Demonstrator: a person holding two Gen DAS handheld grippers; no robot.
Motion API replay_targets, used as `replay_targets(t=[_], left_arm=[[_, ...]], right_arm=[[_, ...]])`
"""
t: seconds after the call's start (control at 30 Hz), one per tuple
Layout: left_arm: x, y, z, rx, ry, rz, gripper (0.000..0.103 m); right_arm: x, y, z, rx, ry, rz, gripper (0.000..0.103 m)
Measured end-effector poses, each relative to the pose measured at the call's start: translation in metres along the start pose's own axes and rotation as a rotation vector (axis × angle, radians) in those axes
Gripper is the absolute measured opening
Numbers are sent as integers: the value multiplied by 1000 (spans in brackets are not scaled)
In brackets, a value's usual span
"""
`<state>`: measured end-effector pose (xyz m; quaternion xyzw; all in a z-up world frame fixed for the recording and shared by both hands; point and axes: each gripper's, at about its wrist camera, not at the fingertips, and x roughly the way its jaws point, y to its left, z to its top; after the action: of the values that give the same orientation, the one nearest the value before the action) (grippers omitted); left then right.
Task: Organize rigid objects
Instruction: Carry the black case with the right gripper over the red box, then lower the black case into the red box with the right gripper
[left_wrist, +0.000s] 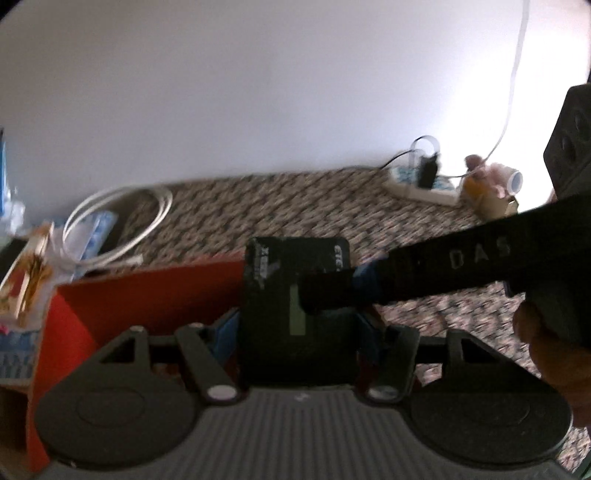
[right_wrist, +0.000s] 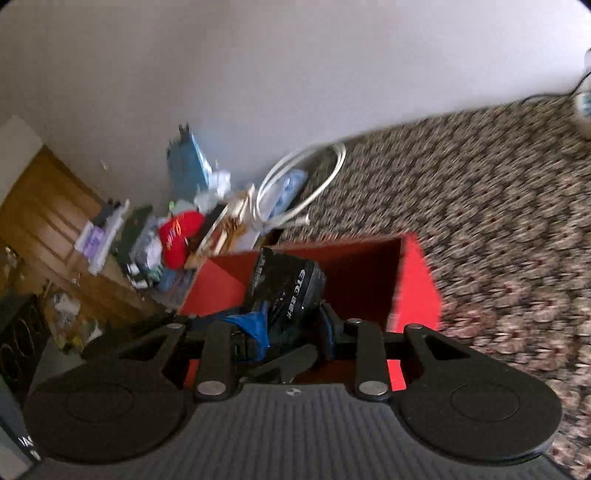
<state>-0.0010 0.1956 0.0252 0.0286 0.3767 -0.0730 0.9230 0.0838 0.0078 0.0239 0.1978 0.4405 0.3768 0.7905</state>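
Note:
A black box (left_wrist: 273, 295) printed "ETC" stands upright between the blue-padded fingers (left_wrist: 225, 328) of my left gripper (left_wrist: 297, 325), which is shut across its width. My right gripper (left_wrist: 321, 291) reaches in from the right, and its black tips pinch the box's upper right edge. In the right wrist view the black box (right_wrist: 280, 280) lies tilted just ahead of the right gripper (right_wrist: 286, 328), with a blue pad against its lower left side. An open red box (left_wrist: 147, 295) sits on the carpet right behind it, its hollow (right_wrist: 369, 273) facing up.
A coiled white cable (right_wrist: 299, 184) lies by the wall beyond the red box. Left of it is a pile of packets, a red cap (right_wrist: 181, 236) and a wooden door (right_wrist: 48, 206). A power strip (left_wrist: 421, 181) sits far right. A hand (left_wrist: 546, 350) holds the right gripper. Patterned carpet spreads to the right.

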Motion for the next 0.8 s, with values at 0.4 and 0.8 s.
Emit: replay_targets(t=[0.4,0.8], left_arm=[[57,65,-10,-90,266,23,63],[61,69,-9,-98,287,56,64]], right_arm=[[88,14,-1,-30,175,-96,13],[99,11,0,-17,183,-179,14]])
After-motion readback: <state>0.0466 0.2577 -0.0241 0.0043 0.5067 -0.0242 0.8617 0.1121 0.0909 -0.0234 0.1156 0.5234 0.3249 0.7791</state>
